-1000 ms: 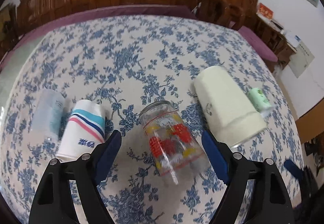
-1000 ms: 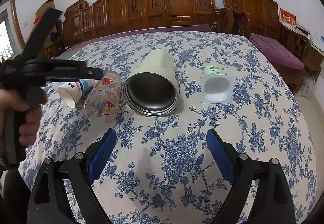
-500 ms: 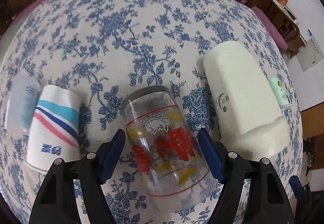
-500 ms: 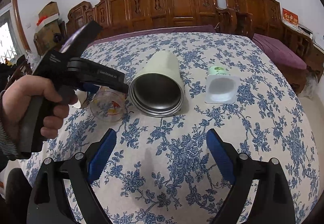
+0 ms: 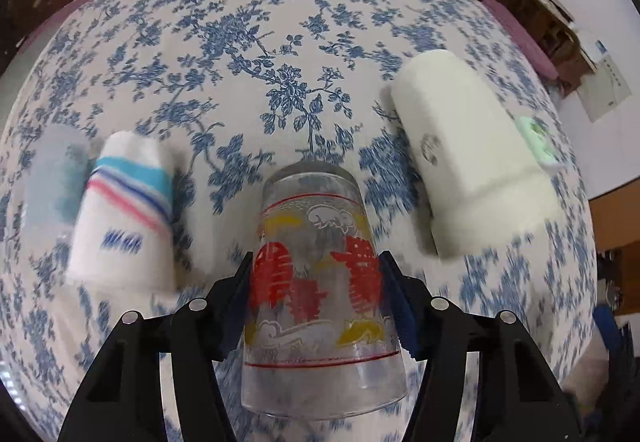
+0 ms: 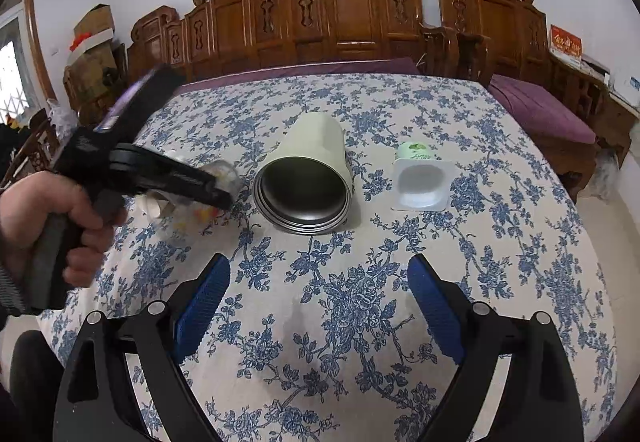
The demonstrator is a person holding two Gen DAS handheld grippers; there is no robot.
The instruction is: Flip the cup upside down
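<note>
Left wrist: left gripper [image 5: 316, 306] pinches the glass [image 5: 320, 298], paper cup [image 5: 124, 214] at 9 o'clock, tumbler [image 5: 468, 162] at 2. Right gripper [image 6: 318, 298] hangs spread; the tumbler's steel inside shows bare.

right claw [image 6: 318, 296]: black arms, blue ribbed pads, silver screws | left claw [image 5: 316, 292]: same | bare-skinned hand [image 6: 52, 218]

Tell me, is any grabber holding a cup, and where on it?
The left gripper clamps the printed glass cup across its middle sides. The right gripper holds nothing.

One glass [image 5: 320, 282], one paper cup [image 5: 128, 218], one tumbler [image 5: 472, 162], one yogurt pot [image 6: 420, 182], one clear cup [image 5: 52, 178], two grippers [image 5: 316, 306] [image 6: 318, 306].
</note>
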